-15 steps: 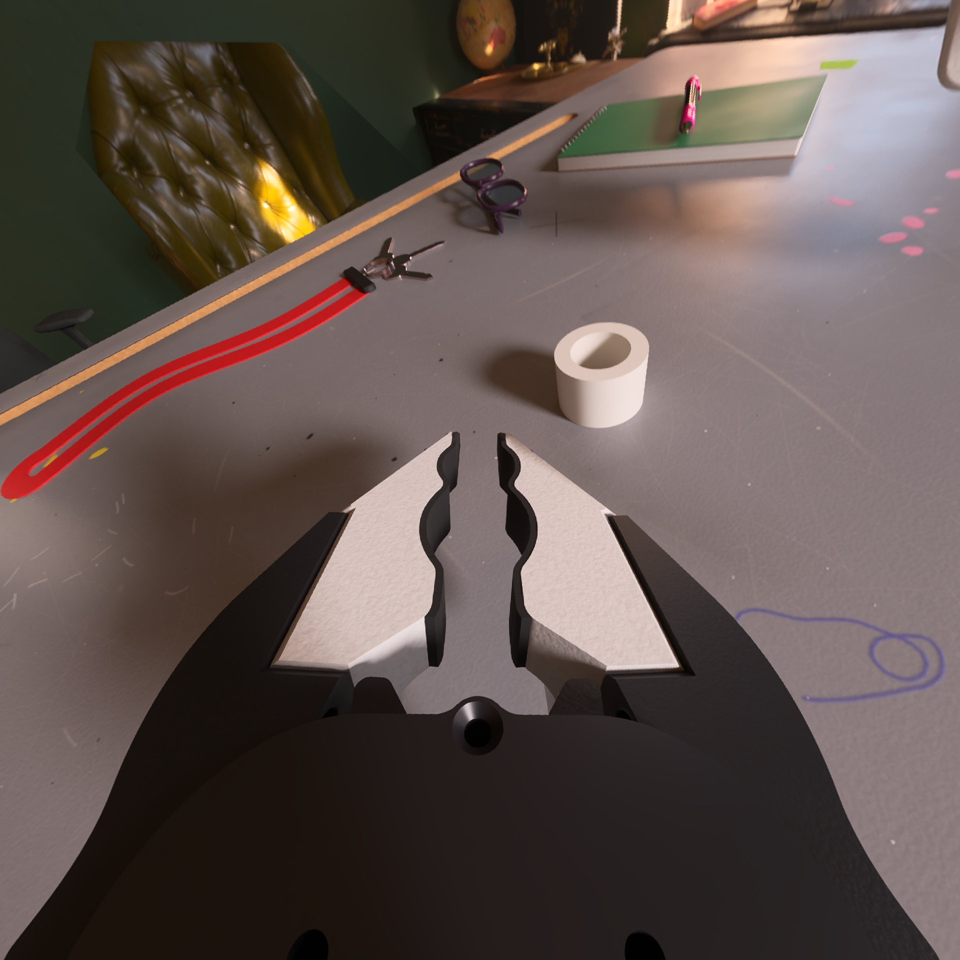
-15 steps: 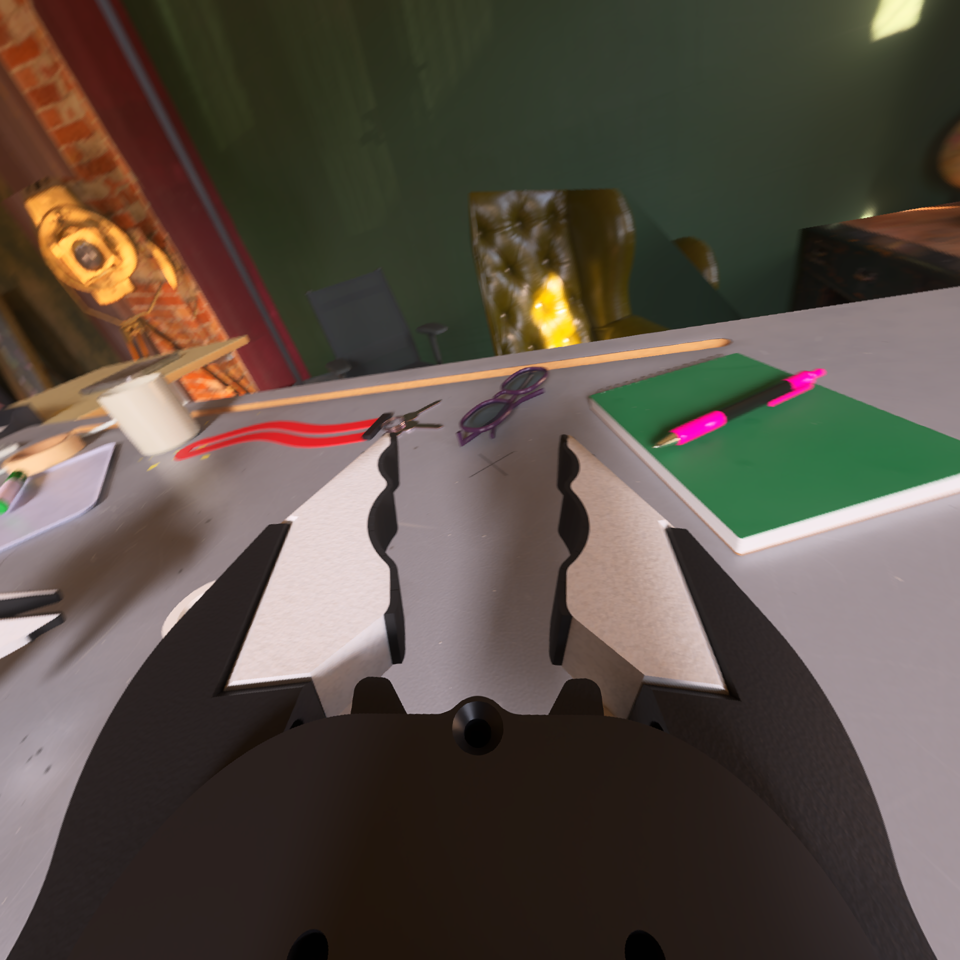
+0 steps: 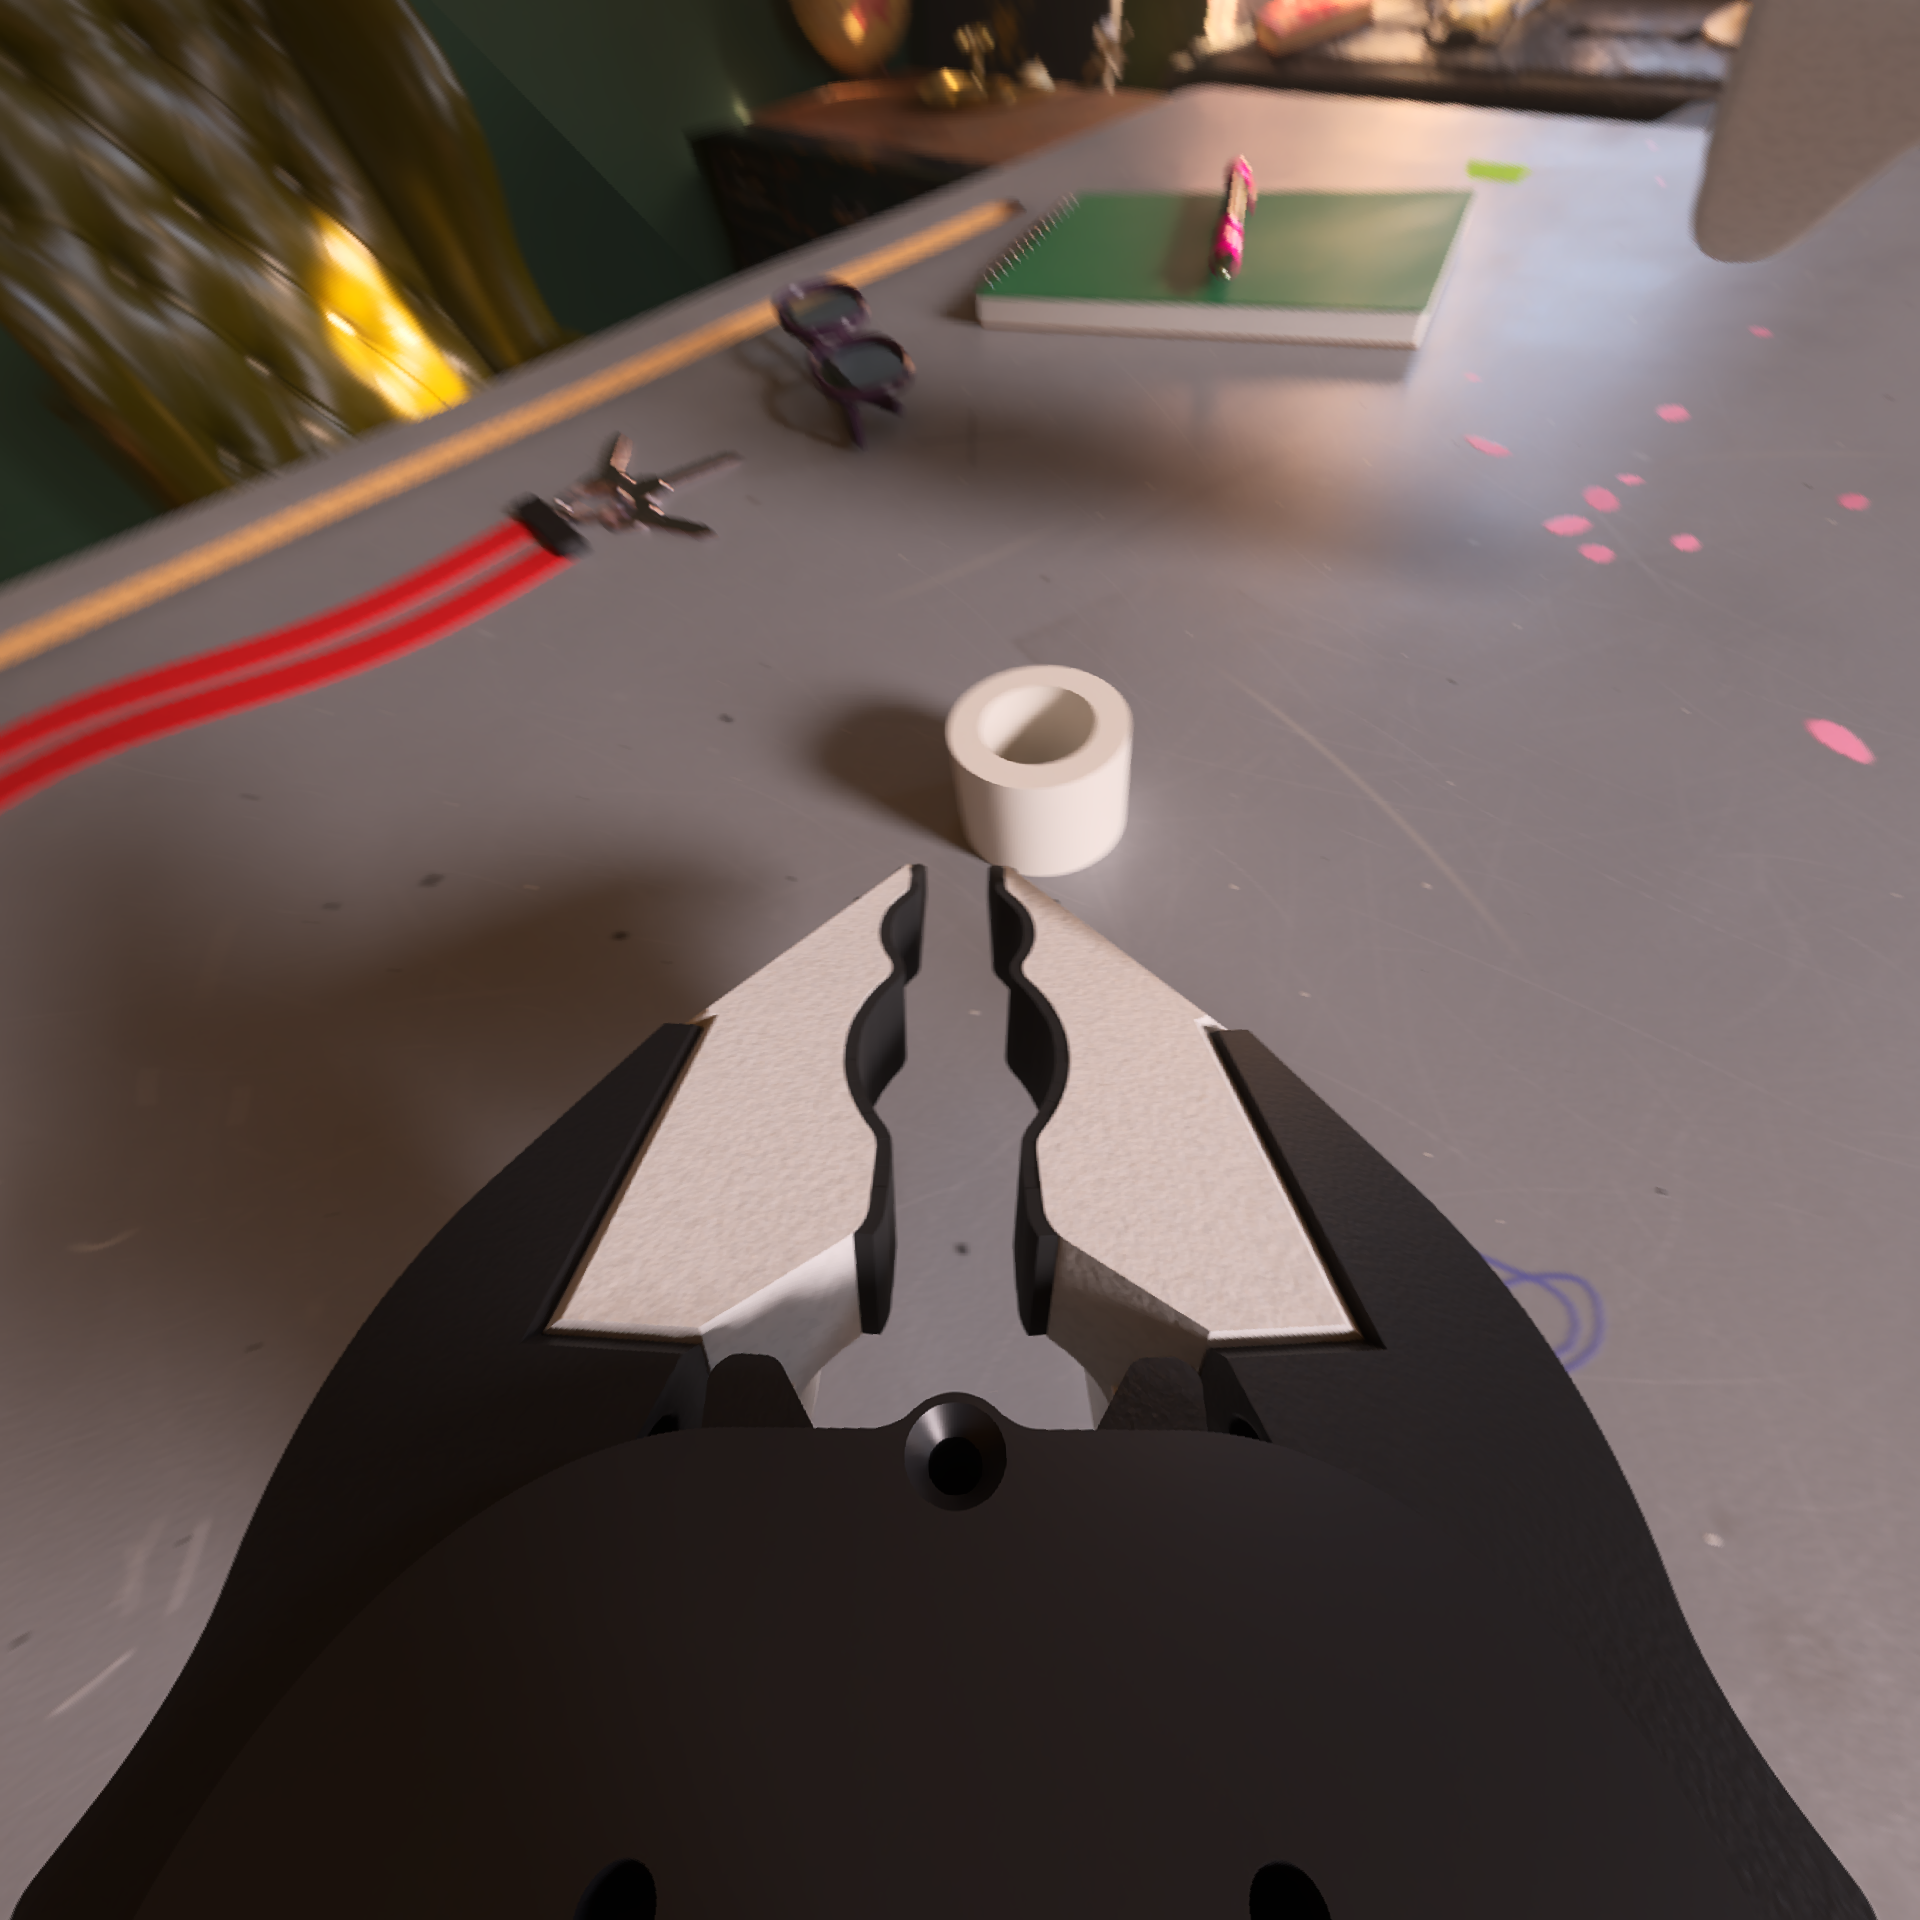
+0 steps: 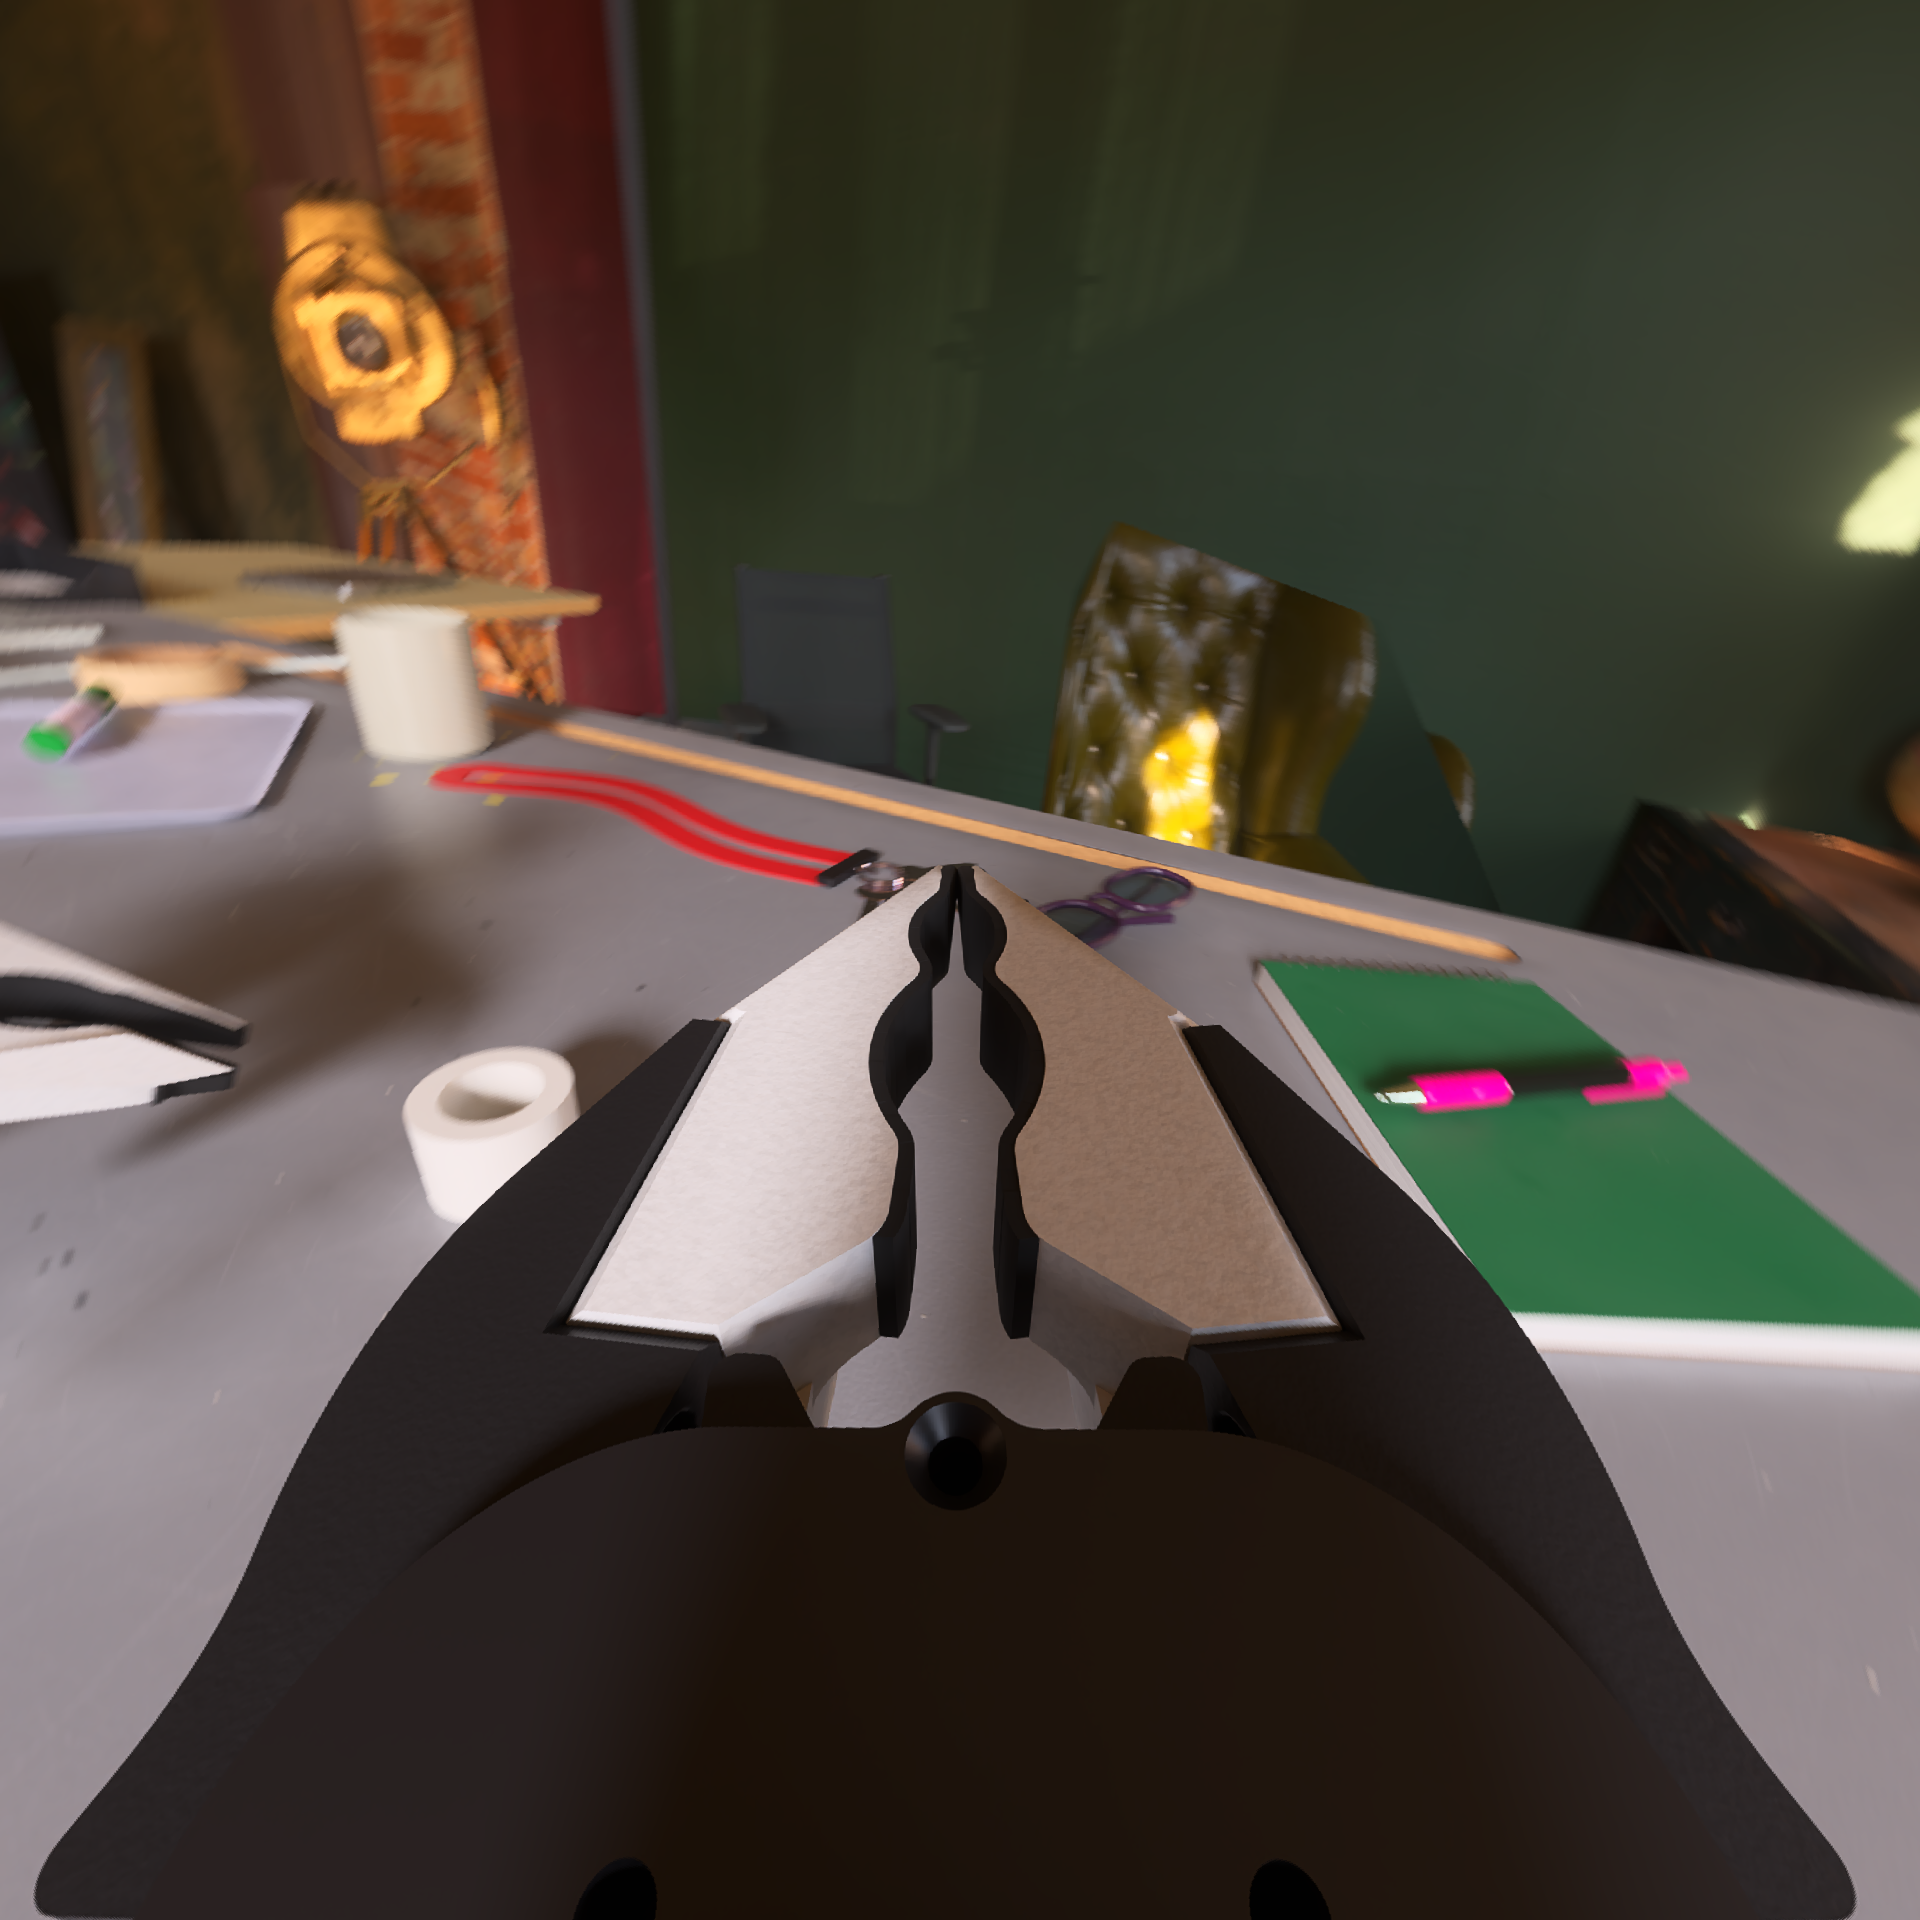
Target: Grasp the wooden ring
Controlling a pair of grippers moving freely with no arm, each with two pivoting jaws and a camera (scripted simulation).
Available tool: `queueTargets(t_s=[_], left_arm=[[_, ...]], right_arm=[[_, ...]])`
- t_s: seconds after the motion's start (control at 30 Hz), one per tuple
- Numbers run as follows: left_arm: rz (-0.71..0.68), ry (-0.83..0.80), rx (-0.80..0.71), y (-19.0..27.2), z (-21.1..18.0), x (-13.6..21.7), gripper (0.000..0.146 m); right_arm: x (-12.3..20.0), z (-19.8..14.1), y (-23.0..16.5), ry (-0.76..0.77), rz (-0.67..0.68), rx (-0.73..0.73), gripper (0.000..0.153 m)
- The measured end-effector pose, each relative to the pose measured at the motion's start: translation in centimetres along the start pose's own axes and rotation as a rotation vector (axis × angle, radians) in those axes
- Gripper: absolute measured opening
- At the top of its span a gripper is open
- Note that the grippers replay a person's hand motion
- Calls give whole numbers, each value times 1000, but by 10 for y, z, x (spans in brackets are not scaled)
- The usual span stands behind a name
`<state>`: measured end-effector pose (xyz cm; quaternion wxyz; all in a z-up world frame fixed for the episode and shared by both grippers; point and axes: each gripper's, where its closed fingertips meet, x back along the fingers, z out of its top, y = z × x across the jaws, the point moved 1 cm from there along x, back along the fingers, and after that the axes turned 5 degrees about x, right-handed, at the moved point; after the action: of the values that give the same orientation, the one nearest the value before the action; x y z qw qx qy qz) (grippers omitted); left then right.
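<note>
1. the wooden ring stands on its flat end on the grey worktop, hollow side up; it looks pale, almost white, thick-walled and short
2. the left tongs sit just short of the ring, tips near its base and slightly to one side of it; the jaws stand a narrow slit apart, released but far too close together to pass around the ring; nothing is between them
3. the right tongs hover beside the ring, which shows past their left flank in the right wrist view; their tips are clenched together on nothing
4. beyond the ring lie the purple glasses and the green notebook with a pink pen on it; off to the ring's far side run a red lanyard and its keys; all are well apart from the ring
5. judged by its look, the ring is stiff, light and not fragile; its smooth curved wall may slip or roll out of a pinch
6. a likely hold is across the outer wall at mid height, or over one wall with one finger inside the hole; either way the left tongs would need to spread wider first
7. a low, off-centre push could slide it along the worktop
</note>
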<state>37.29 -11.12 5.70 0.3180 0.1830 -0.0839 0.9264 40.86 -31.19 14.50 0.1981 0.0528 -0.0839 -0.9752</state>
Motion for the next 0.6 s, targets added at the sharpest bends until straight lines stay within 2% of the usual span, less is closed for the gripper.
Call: queueTargets(t_s=[0.13, 0.23, 0.3, 0.43, 0.6], left_arm=[[-72, -109, 14, 20, -12, -17, 45], [-105, -161, 6, 29, -15, -29, 61], [-130, -182, 26, 33, -14, -37, 67], [-119, -253, 10, 32, -18, -54, 75], [-125, -269, 6, 28, -17, -63, 73]], right_arm=[[-12, -3, -33, -16, 126, 168, 0], [-19, -9, -44, -23, 143, 282, 0], [-20, -14, -50, -26, 156, 359, 0], [-22, -23, -66, -67, 284, 444, 0], [-26, -28, -69, -126, 327, 506, 3]])
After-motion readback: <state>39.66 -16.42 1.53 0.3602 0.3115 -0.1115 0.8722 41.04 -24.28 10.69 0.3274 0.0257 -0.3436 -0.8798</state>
